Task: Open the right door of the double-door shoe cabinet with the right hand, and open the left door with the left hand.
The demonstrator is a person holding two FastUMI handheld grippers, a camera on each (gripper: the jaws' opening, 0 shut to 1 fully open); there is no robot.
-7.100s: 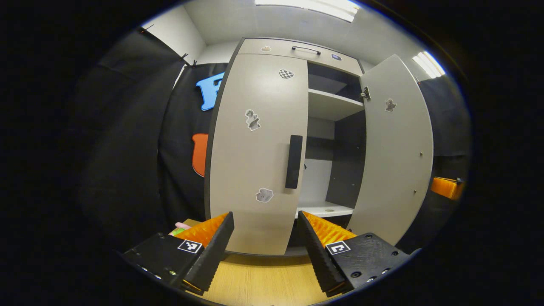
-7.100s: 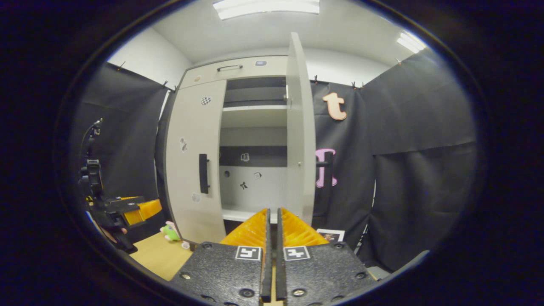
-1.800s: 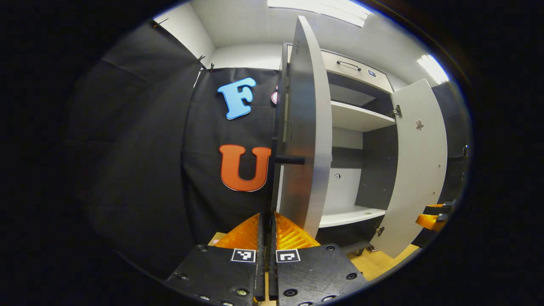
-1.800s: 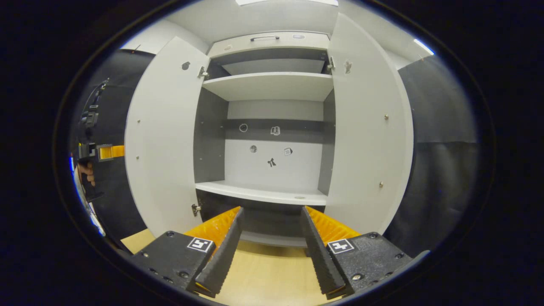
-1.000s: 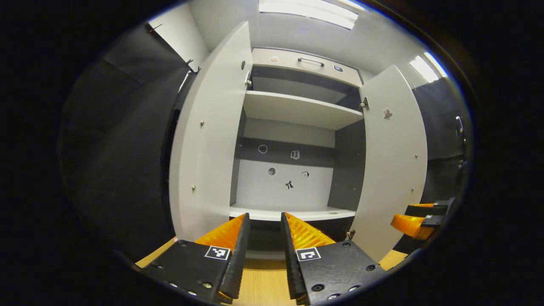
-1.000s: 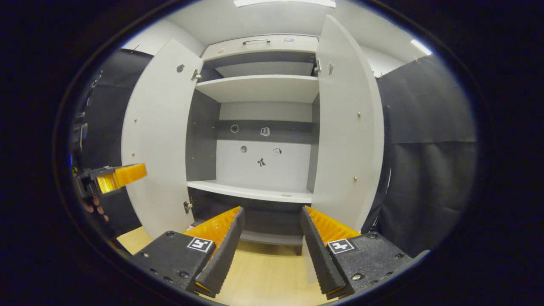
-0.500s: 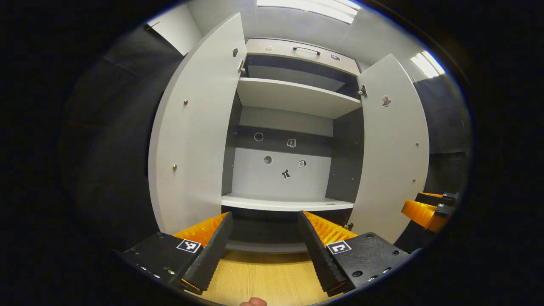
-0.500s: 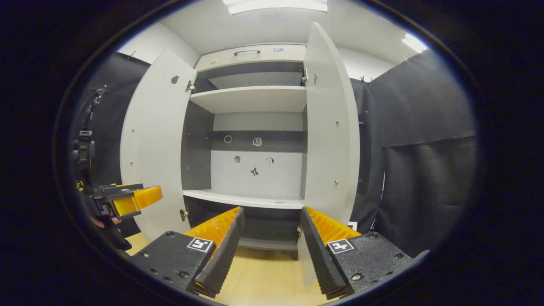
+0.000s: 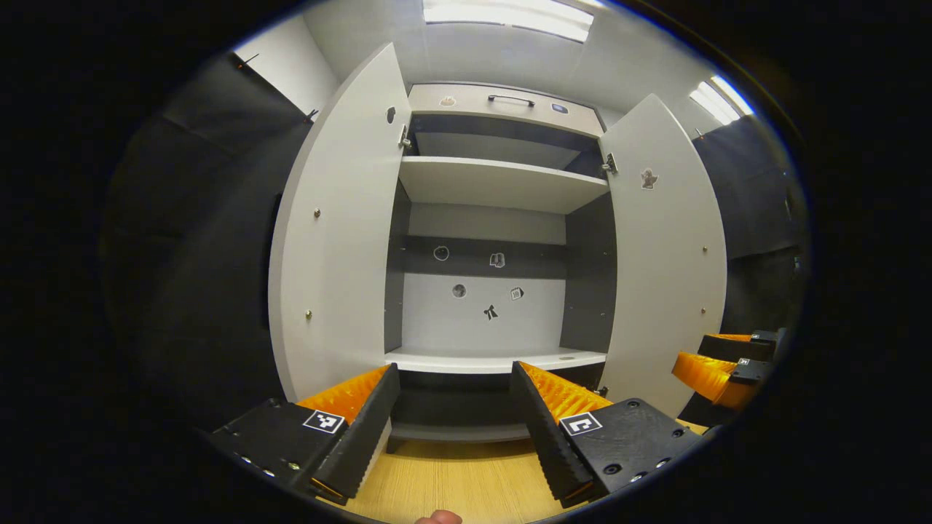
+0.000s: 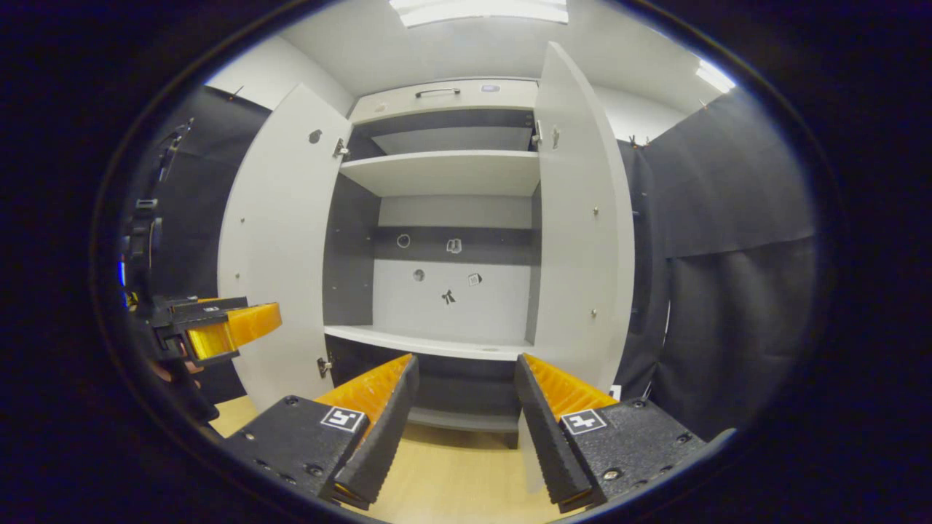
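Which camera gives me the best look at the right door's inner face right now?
The left gripper view: the right door faces the camera broadly, its hinge and sticker plain. In the right gripper view the right door stands more edge-on and looks narrower.

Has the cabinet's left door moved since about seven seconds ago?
Yes. The left door has swung outward from the upper shelf, exposing the interior; it was shut earlier.

text: none legible | stickers in cabinet (image 9: 502, 218): too small to read
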